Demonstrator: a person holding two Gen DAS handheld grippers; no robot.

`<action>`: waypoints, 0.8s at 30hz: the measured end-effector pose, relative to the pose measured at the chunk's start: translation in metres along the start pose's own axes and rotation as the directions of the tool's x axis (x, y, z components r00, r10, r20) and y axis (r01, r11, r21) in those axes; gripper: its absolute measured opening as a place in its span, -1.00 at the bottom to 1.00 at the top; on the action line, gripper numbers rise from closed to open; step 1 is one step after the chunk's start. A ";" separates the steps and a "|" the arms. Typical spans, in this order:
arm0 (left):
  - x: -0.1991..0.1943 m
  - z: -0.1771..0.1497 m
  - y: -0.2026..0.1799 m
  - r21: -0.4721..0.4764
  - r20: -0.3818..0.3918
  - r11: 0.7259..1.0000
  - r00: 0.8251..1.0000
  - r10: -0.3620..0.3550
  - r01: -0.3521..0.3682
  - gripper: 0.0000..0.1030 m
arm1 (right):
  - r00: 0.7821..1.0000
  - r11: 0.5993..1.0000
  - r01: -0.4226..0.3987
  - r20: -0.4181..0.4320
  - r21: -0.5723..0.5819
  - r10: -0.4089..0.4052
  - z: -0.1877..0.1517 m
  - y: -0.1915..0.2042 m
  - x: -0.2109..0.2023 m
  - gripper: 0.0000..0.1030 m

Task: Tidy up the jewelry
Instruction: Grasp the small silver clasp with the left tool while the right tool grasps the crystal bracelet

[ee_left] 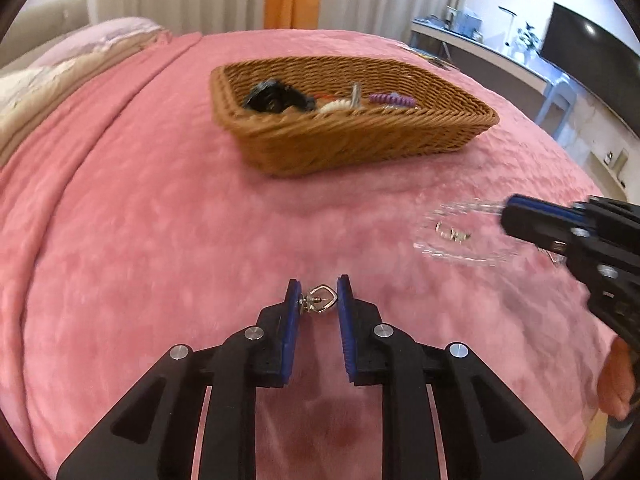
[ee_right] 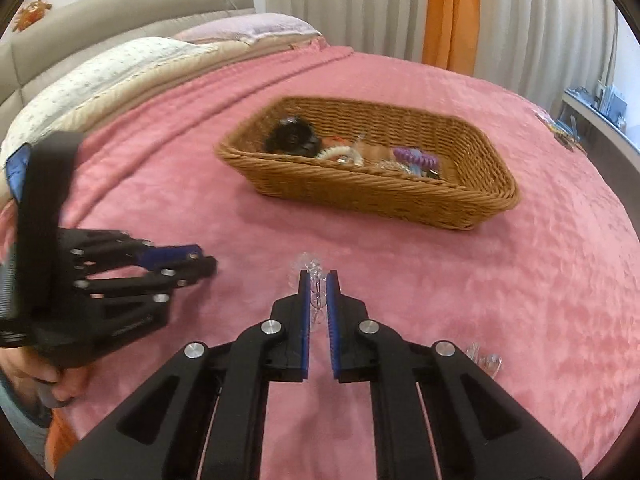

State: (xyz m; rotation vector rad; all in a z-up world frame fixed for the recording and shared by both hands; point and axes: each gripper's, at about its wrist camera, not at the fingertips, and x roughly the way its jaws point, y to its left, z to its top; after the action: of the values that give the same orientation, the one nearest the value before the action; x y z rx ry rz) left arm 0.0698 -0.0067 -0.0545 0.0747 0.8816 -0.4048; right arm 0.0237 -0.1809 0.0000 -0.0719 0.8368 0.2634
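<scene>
Left wrist view
Earring: a small silver piece with a looped frame and a post, sitting between the blue pads of the left gripper, low in the middle of the picture.
Left gripper state: jaws narrow, both pads pressing on the earring.
Blanket: pink and plush, covering the bed under everything.
Basket: brown wicker, standing on the blanket beyond the gripper; it holds a black item, a white coil and a purple spiral hair tie.
Glass dish: clear, to the right, with a small silver piece lying in it.
Right gripper: comes in from the right edge, its tip at the dish's rim; how its jaws stand is not clear from this side.

Right wrist view
Right gripper state: jaws nearly together, pinching the clear rim of the glass dish, seen edge-on between the pads.
Left gripper: at the left, held by a hand, pointing toward the middle; blurred.
Basket: further back on the blanket, with the same mixed pieces inside.
Clear bits: small and transparent, lying on the blanket by the right finger.
Pillows: at the head of the bed, upper left.
</scene>
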 end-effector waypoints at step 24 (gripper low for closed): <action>-0.004 -0.017 0.003 -0.034 0.090 0.999 0.995 -0.033 0.036 -0.66 | 0.997 0.974 0.057 -0.064 0.221 -0.044 -0.065 -0.027 -0.005 -0.60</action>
State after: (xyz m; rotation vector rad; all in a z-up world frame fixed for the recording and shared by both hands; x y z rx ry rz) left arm 0.0566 0.0015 -0.0624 0.0088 0.8019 -0.4218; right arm -0.0198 -0.2189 -0.0413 0.1097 0.9173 0.1182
